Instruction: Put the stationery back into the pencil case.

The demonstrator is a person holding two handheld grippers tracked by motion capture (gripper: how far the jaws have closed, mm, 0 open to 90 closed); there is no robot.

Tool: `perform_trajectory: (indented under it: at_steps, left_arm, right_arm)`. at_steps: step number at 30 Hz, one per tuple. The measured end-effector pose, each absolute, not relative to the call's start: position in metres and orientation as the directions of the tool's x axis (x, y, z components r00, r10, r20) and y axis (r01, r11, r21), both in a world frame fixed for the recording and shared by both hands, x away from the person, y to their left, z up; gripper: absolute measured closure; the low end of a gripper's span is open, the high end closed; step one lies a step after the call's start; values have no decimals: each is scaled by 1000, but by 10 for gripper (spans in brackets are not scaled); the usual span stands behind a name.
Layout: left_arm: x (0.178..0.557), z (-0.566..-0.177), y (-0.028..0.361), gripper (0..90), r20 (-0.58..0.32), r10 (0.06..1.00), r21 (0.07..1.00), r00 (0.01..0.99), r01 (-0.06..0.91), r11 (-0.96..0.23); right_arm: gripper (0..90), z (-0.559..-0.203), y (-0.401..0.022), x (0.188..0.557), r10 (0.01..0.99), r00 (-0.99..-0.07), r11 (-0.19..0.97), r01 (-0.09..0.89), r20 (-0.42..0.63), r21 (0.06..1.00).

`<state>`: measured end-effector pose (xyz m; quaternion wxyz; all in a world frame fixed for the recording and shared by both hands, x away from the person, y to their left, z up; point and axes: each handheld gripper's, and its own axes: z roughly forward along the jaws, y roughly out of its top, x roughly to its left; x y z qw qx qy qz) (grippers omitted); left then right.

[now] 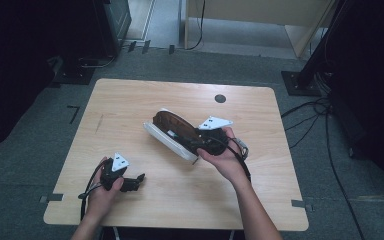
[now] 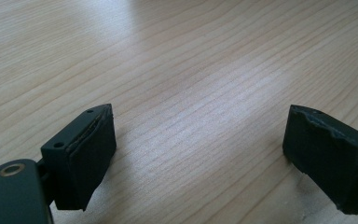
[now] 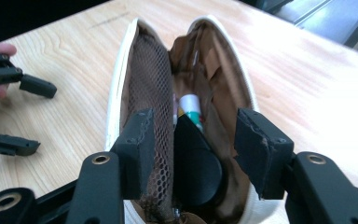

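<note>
Two hand-held grippers work over a pale wooden table (image 1: 130,100), one busy at an open pouch, the other idle. The white pouch (image 1: 166,137), lined in brown, lies at the middle of the table, tilted with its mouth towards the person. The right gripper (image 3: 191,140) sits at that mouth: in its own view one jaw stands against the brown mesh pocket (image 3: 149,88) on the pouch's inner wall, the other just inside the opposite rim, with a black rounded object (image 3: 196,163) between them. The jaws stand partly apart. Whether the pads actually press on the mesh or on the black object cannot be made out from this angle. Deeper in the pouch lies a small white tube with a green band (image 3: 191,107).

In the high view the right hand (image 1: 225,160) holds its gripper (image 1: 200,142) over the near end of the pouch. The left gripper (image 1: 135,182) rests low at the table's near left, well apart from the pouch, gripped by the left hand (image 1: 102,192). Its own view shows both jaws spread wide over bare wood grain, holding nothing. A small dark round mark (image 1: 220,98) sits near the table's far edge.
</note>
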<state>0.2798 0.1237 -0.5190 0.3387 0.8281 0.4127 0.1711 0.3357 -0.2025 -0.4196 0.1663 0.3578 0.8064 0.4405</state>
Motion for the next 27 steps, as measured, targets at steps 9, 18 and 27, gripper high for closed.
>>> perform_trajectory:
  at_steps: [9,18,27]
  left_arm:
    - [280,-519,124,97,4,800,702,600,568,-429]
    - [280,-519,124,97,4,800,703,600,567,-429]
    - [280,-519,124,97,4,801,703,599,568,-429]
  right_arm:
    - [321,-407,-220,327,765,-642,295,409,43,863]
    - [138,-403,-239,318,822,-566,241,439,58,866]
    - [0,-411,-261,308,850,-524,232,463,54,855]
